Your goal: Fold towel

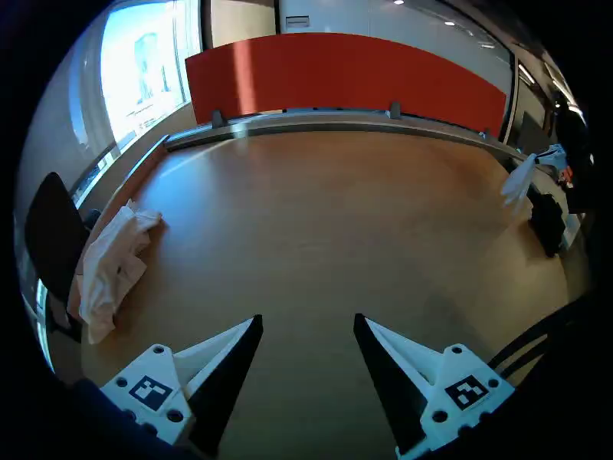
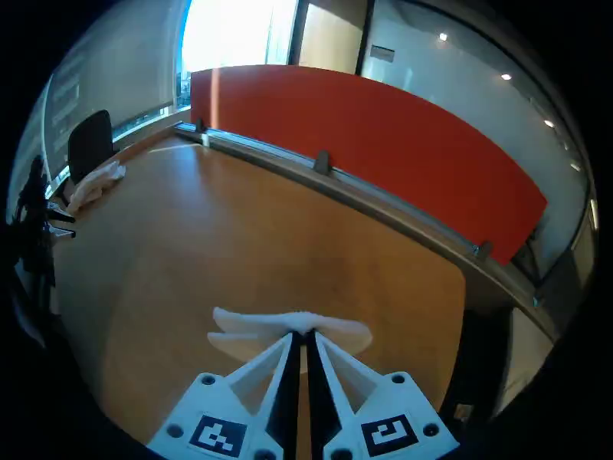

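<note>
Wooden desk (image 1: 322, 215), red partition (image 1: 345, 77) behind; bright window (image 1: 142, 69), black chair (image 1: 54, 230) near it; ceiling spotlights (image 2: 443, 36) lit

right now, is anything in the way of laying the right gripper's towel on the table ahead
Nothing visible: the right gripper holds the white towel, bare table ahead; the cloth pile sits far off.

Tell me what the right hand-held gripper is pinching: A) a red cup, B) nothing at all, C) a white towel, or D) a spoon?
C: the right hand-held gripper has both fingers closed together on a white towel, which spreads out past its tips.
</note>
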